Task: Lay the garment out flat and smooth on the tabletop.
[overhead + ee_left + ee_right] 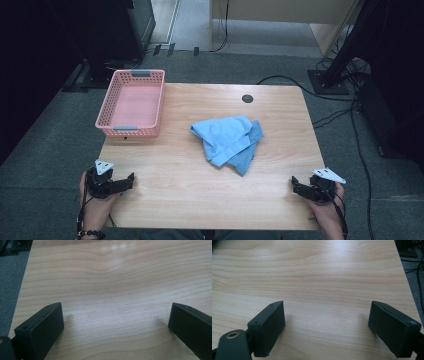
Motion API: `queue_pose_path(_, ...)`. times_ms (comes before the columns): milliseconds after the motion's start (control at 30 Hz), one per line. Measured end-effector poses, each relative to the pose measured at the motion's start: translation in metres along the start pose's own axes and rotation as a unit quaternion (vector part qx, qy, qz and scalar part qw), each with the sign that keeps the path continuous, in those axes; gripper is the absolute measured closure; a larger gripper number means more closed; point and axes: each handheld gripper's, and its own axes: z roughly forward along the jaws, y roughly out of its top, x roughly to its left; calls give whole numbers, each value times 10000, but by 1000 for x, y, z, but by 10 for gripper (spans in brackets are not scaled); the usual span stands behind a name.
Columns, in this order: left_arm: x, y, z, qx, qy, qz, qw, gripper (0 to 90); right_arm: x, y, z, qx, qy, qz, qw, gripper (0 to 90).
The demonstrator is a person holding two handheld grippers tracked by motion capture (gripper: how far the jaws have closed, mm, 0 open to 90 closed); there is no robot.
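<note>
A crumpled light-blue cloth [229, 142] lies a little right of the middle of the wooden table [175, 185]. A pink plastic basket [132, 102], empty, stands at the table's far left corner. My left gripper [125, 181] rests at the near left edge, held in a hand, jaws wide apart with nothing between them; its own view shows bare wood between the jaws [116, 322]. My right gripper [296, 184] sits at the near right edge, also open and empty [327, 325]. Both grippers are well short of the cloth.
A dark round cable hole [247, 98] is in the table's far edge. Grey carpet surrounds the table, with cables [345, 115] and a black stand base [327, 80] on the floor to the right. Dark equipment stands at the back left.
</note>
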Motion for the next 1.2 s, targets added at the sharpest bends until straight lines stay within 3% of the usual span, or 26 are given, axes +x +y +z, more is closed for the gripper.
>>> queue_pose_path(233, 0, 0, 0, 3, -1, 1, 10000, 3, 0, 0, 0, -7, -34, 37, 10000, 137)
queue_pose_path(367, 0, 0, 0, 1, 3, 1, 10000, 3, 0, 2, -2, -89, 106, 70, 9999, 144)
queue_pose_path(800, 0, 0, 0, 1, 9, -6, 10000, 3, 7, 39, -21, -416, 430, 443, 9972, 284)
queue_pose_path(1200, 0, 0, 0, 1, 9, -6, 10000, 3, 35, 65, -22, -542, 706, 118, 9960, 302)
